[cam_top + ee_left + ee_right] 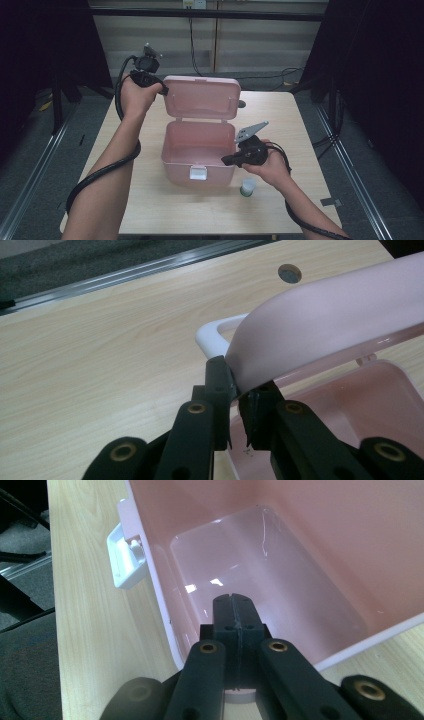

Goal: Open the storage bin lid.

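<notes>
The pink box [199, 155] is sitting mid-table, its lid [201, 97] standing upright behind it. My left gripper [235, 390] is pinching the lid's corner; my right gripper [236, 612], jaws pressed together, is hovering over the box's right rim.

Pink box [199, 152] of smooth, translucent, glossy plastic, lid [201, 97] the same, latch [126, 555] of opaque white plastic, table [150, 210] of pale matt wood-grain laminate, jaws of matt black plastic with brass-coloured pivot pins, small cup [247, 187] of pale plastic.
</notes>
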Tool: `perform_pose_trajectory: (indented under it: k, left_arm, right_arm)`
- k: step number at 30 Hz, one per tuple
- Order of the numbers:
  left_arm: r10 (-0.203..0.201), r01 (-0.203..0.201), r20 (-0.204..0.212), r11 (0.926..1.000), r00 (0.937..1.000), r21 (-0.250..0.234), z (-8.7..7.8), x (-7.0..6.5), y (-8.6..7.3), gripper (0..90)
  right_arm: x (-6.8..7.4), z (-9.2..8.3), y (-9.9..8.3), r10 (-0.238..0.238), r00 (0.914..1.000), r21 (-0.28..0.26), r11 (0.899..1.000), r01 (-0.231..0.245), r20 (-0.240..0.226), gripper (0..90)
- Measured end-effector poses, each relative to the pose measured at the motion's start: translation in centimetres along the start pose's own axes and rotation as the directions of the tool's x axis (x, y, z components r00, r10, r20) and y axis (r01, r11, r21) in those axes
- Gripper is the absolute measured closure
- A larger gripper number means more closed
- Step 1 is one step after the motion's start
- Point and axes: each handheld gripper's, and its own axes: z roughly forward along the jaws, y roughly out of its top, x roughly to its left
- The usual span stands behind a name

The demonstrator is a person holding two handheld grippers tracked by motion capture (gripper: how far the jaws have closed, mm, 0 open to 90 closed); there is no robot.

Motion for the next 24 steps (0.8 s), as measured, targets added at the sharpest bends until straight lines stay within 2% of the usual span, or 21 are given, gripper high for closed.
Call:
perform_pose_trajectory:
  k: [19, 24]
  left_arm:
    - [-0.010, 0.010, -0.003, 0.9996, 0.9999, 0.028, 1.1, 0.8, 1.5, 84.7]
    - [-0.006, 0.006, -0.002, 0.9997, 1.0000, 0.026, 1.4, 1.0, 1.7, 84.7]
  right_arm:
    - [-0.1, 0.0, 0.0, -0.021, 0.9998, 0.001, 1.000, 0.021, -0.003, 90.0]
    - [-0.1, 0.0, 0.1, -0.026, 0.9997, 0.016, 1.000, 0.026, 0.002, 90.0]
